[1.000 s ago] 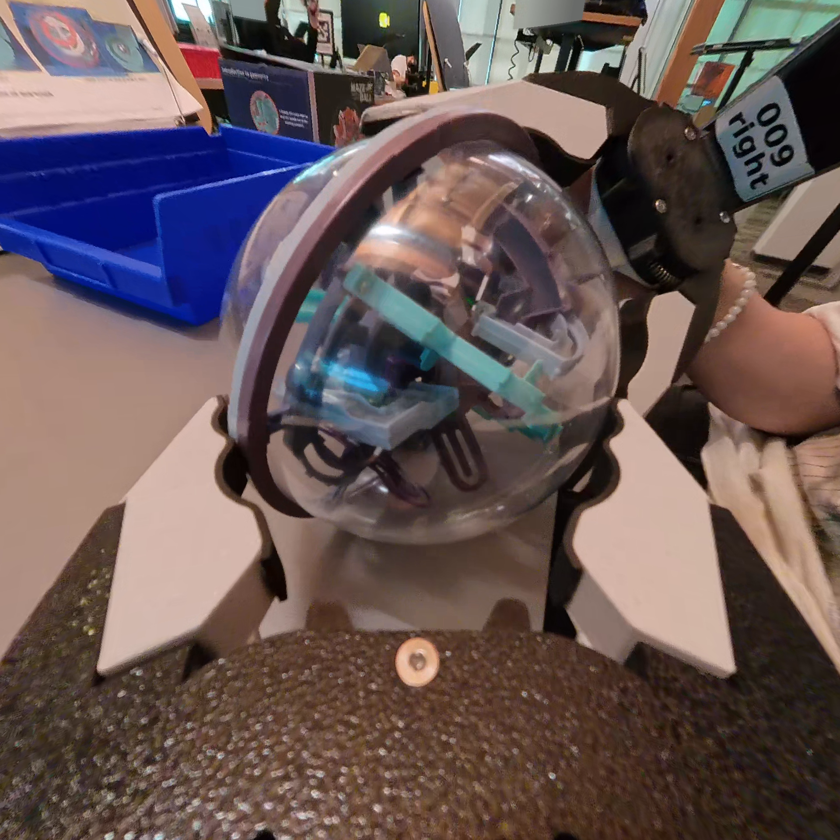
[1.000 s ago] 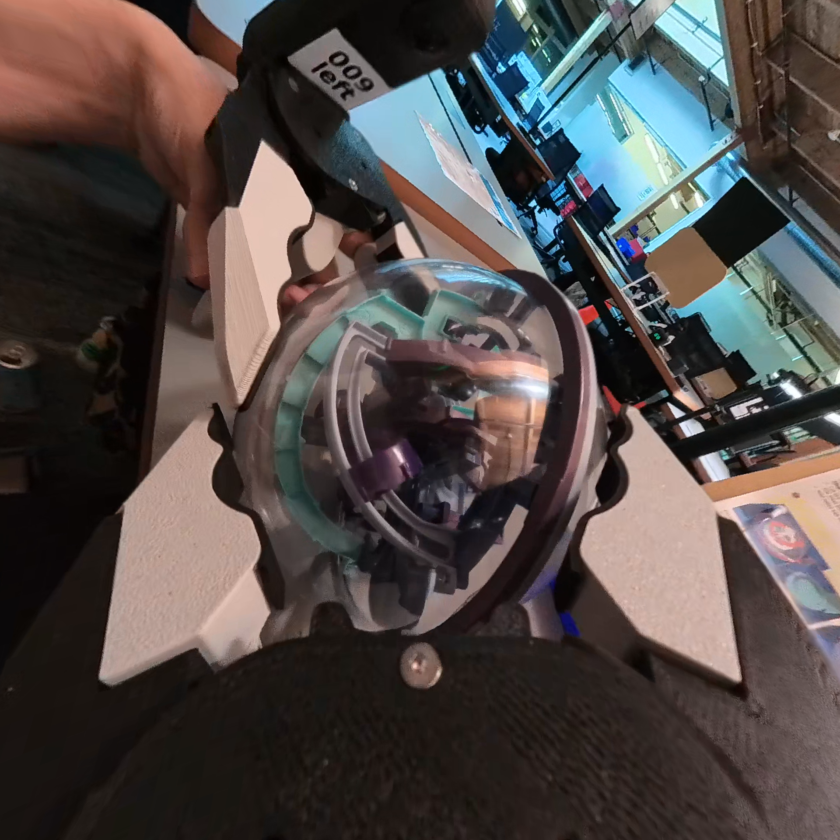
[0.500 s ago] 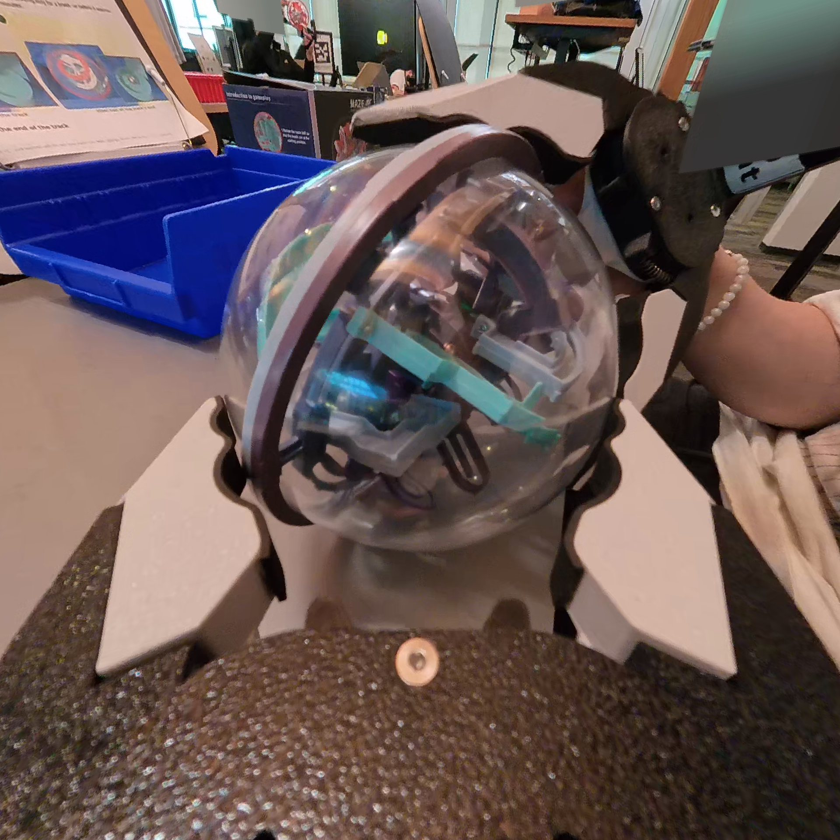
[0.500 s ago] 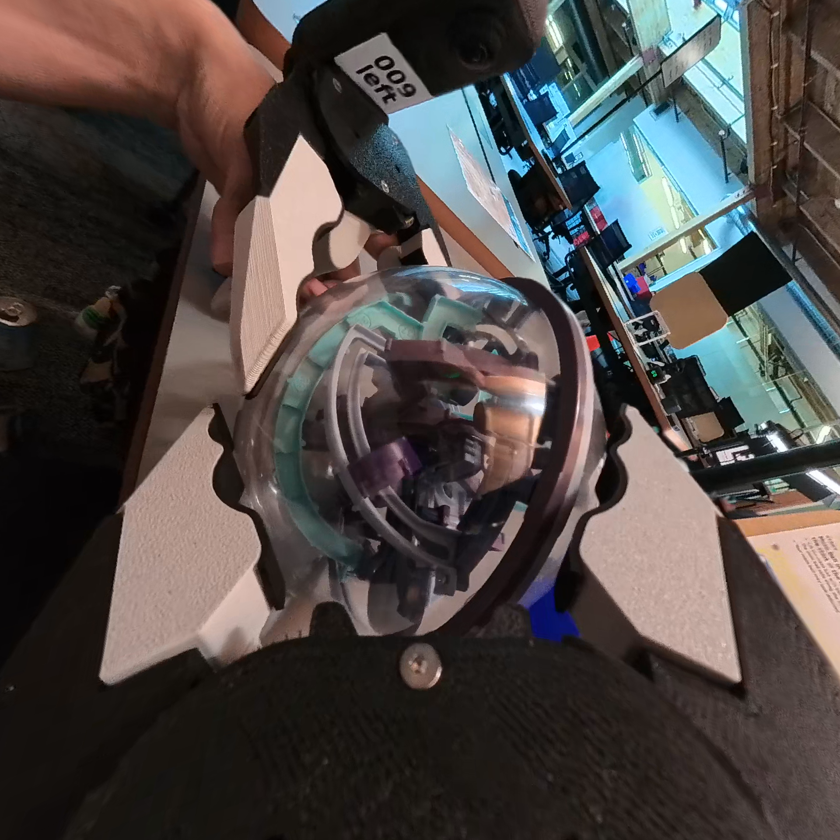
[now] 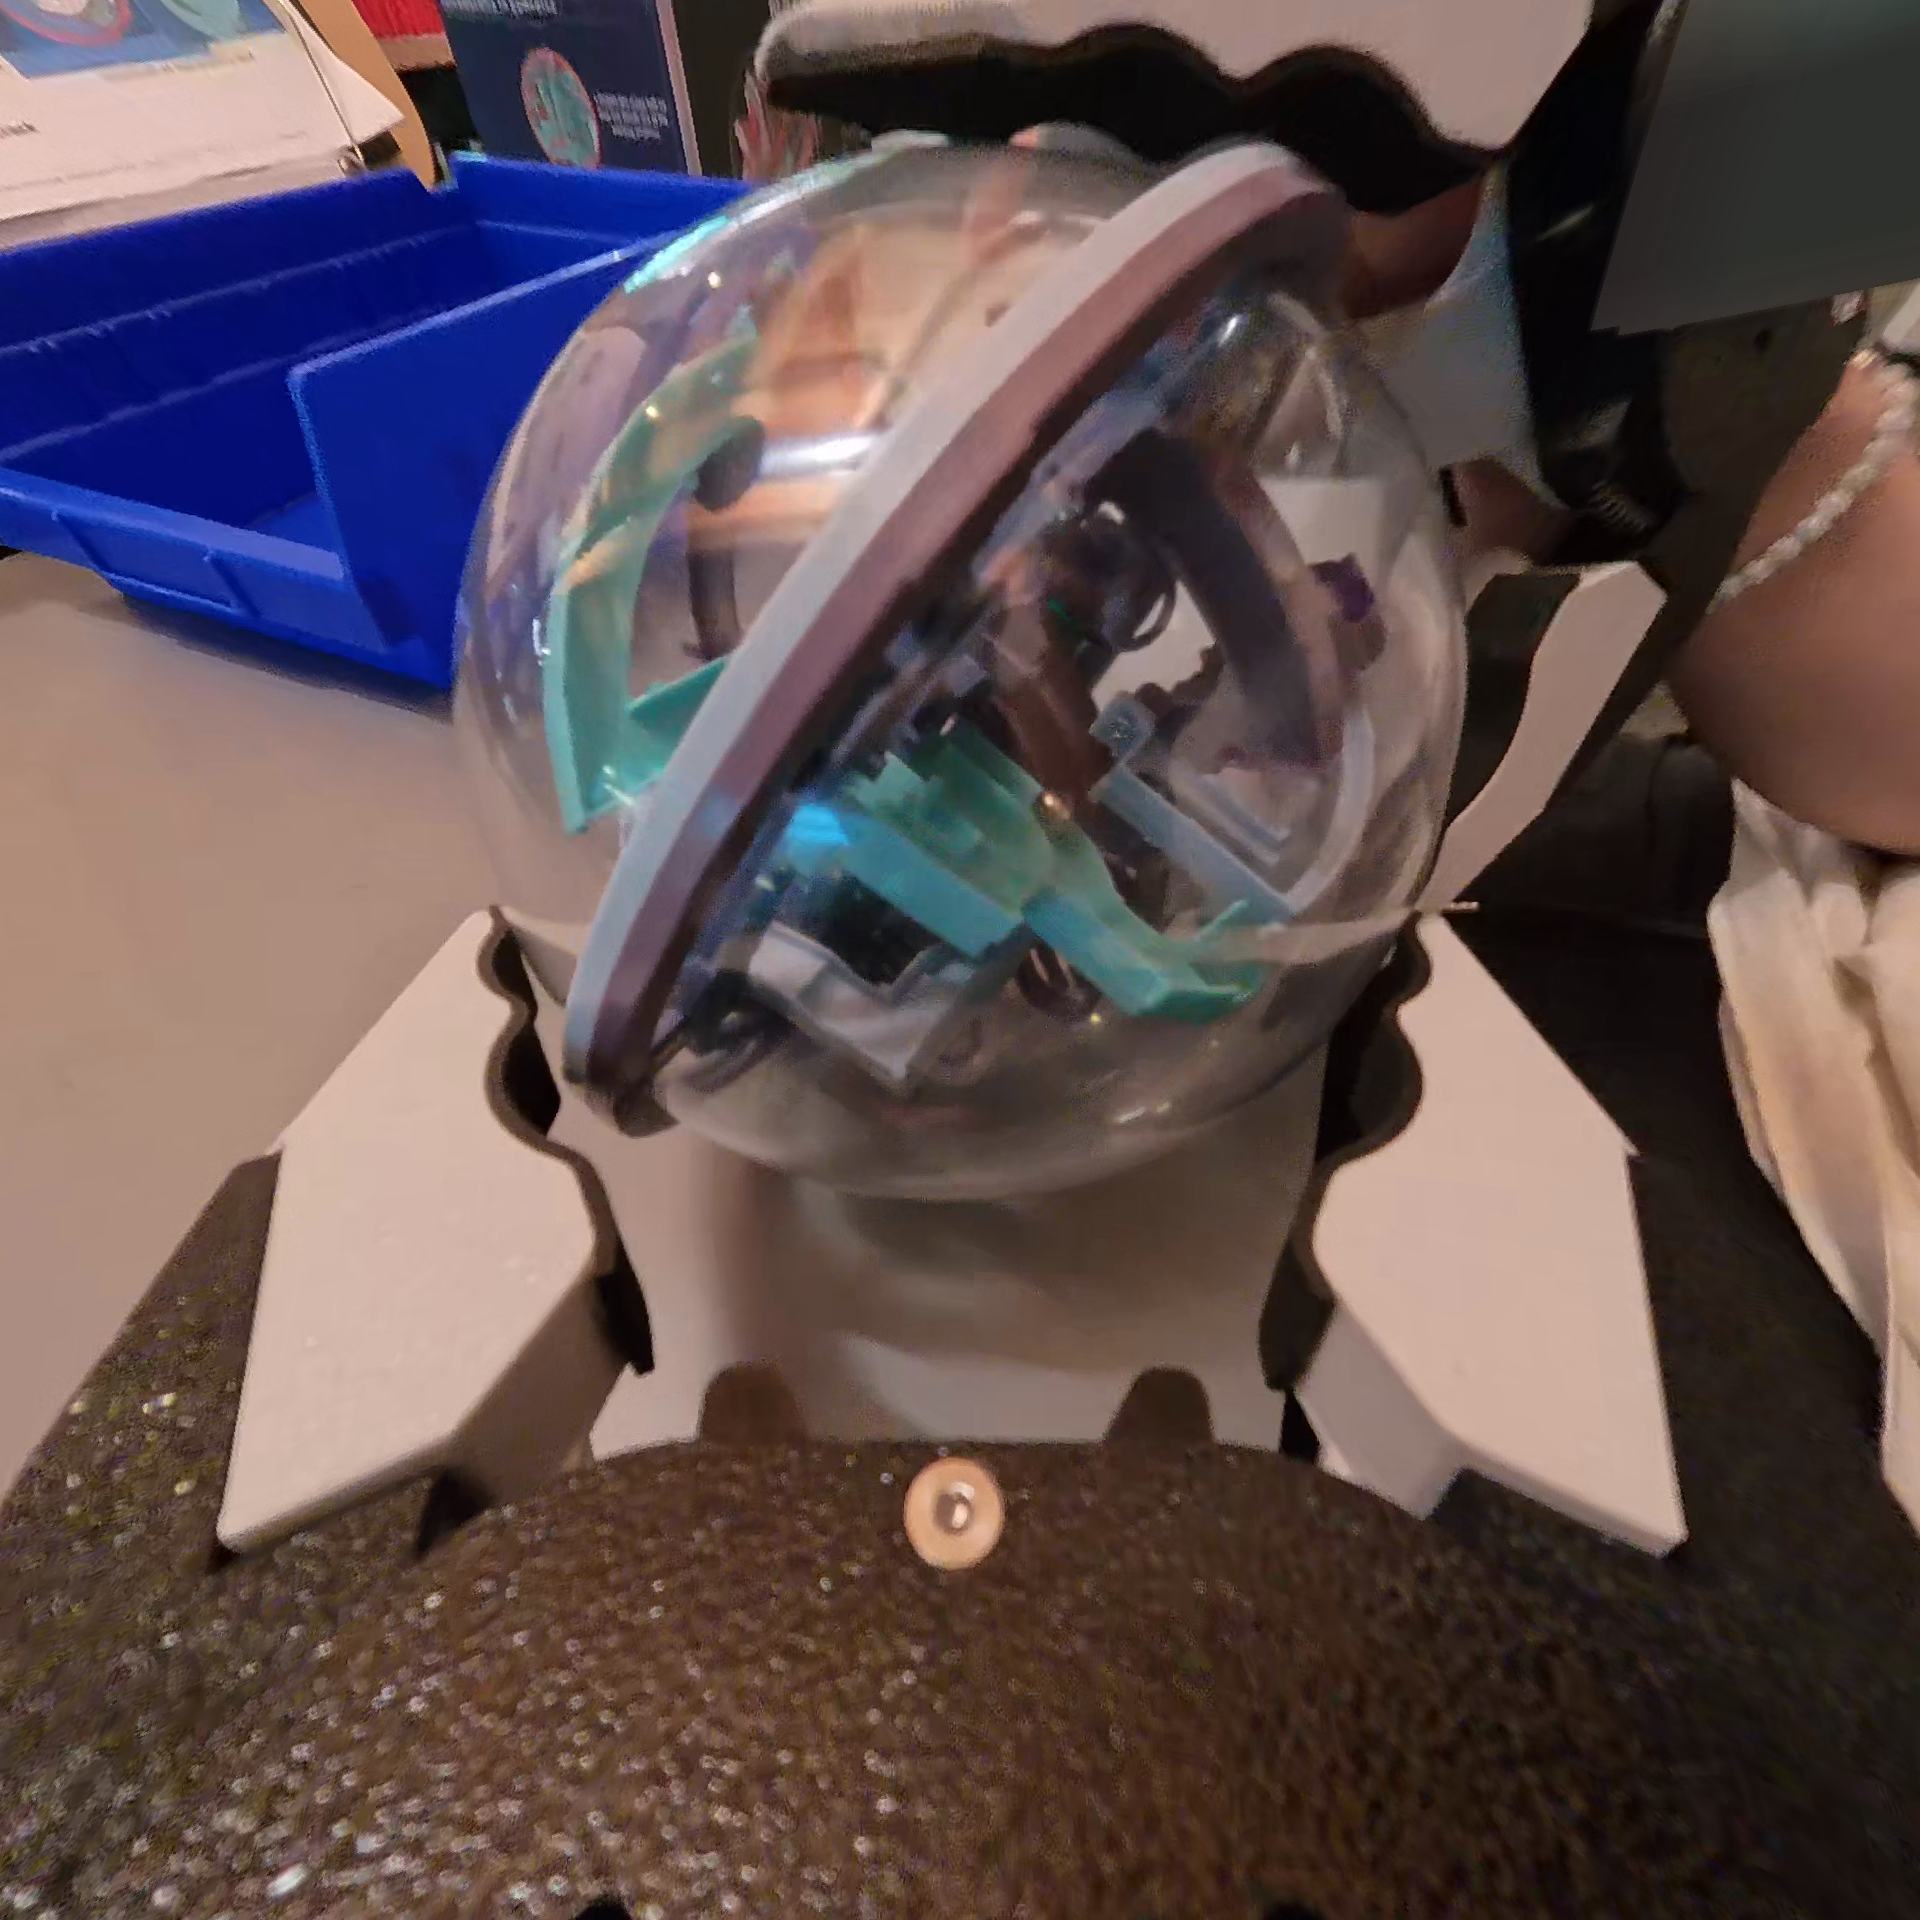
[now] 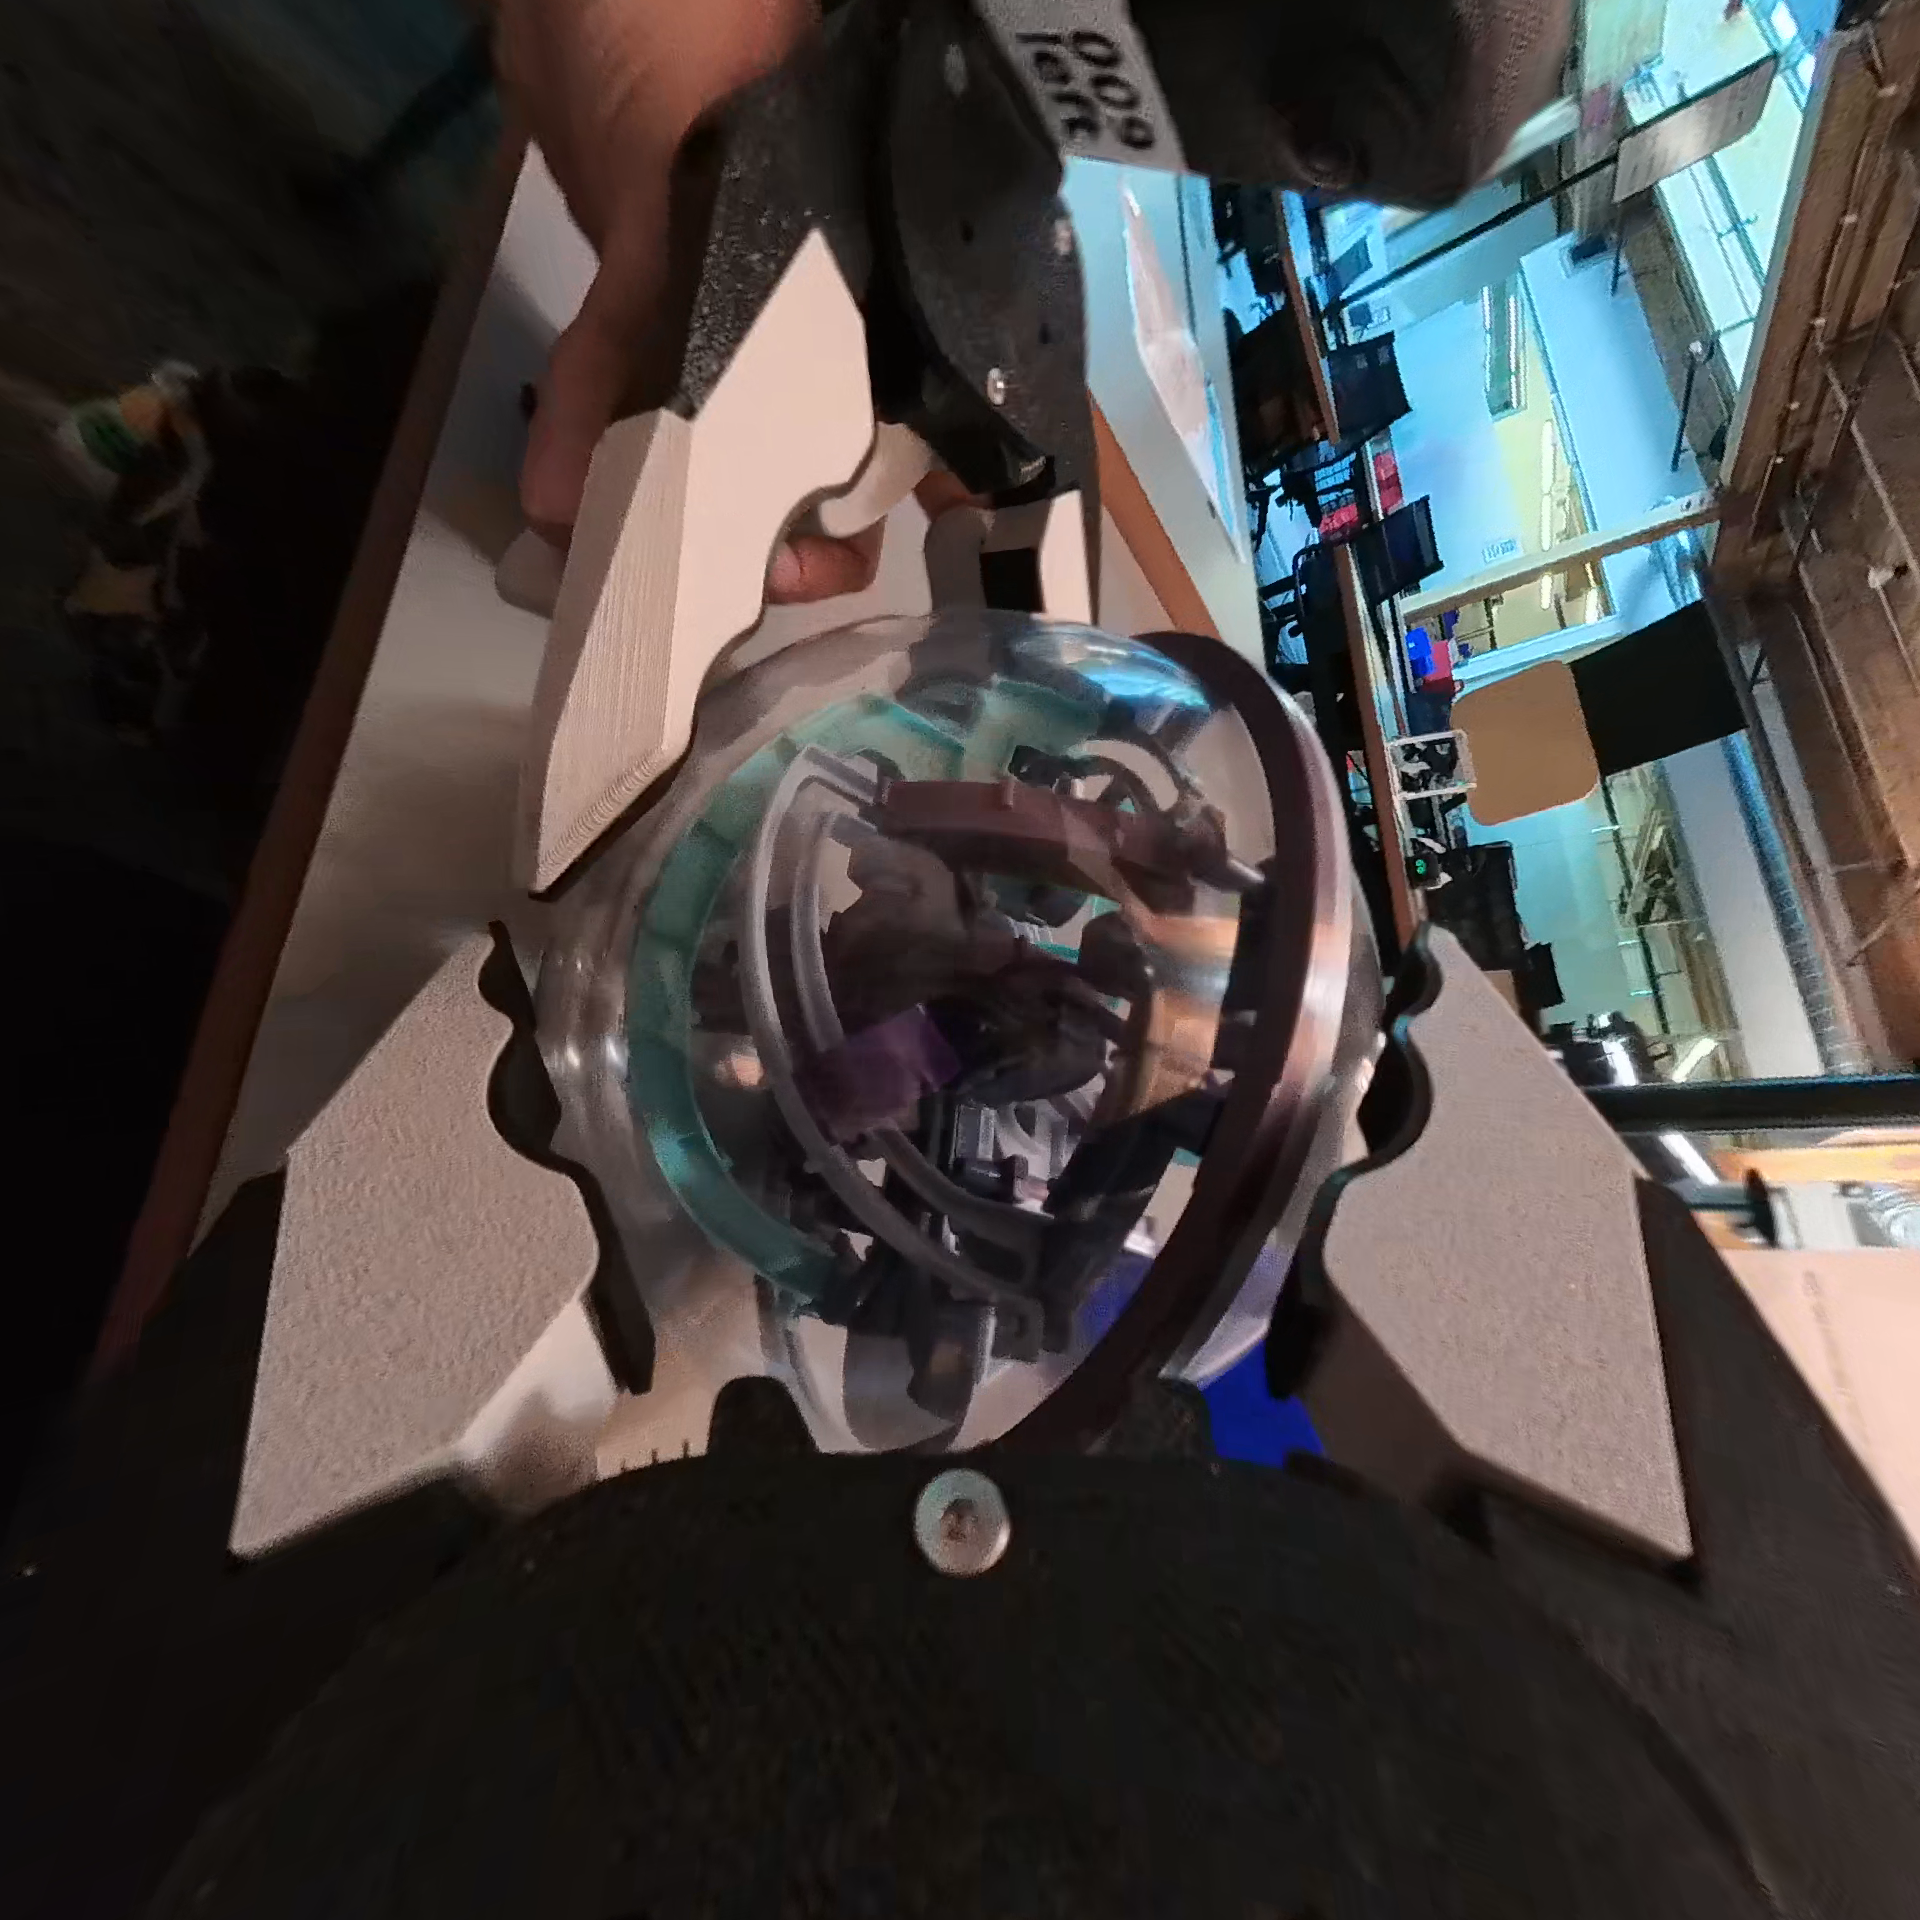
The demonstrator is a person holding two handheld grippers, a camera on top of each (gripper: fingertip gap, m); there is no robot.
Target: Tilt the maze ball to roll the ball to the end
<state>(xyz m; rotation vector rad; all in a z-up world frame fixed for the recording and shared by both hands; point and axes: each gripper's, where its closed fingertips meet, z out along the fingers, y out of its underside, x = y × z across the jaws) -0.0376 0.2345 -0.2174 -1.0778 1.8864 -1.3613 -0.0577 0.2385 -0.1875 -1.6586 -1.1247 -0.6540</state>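
A pale grey table [image 5: 208, 883] carries a blue plastic bin [image 5: 260, 416] at the back, and above the tabletop sits the clear plastic maze ball [image 5: 956, 665], its dark equator band tilted and its teal and grey tracks inside. The left gripper [image 5: 956, 935] and right gripper [image 6: 956, 1039] both clamp the sphere from opposite sides, white fingers [image 5: 416, 1195] spread wide and pressing its shell. Judging by the slant, the tilting step is under way; a small metallic bead [image 5: 1047, 802] seems to rest on a teal track, so next calls for slow, coordinated rolling.
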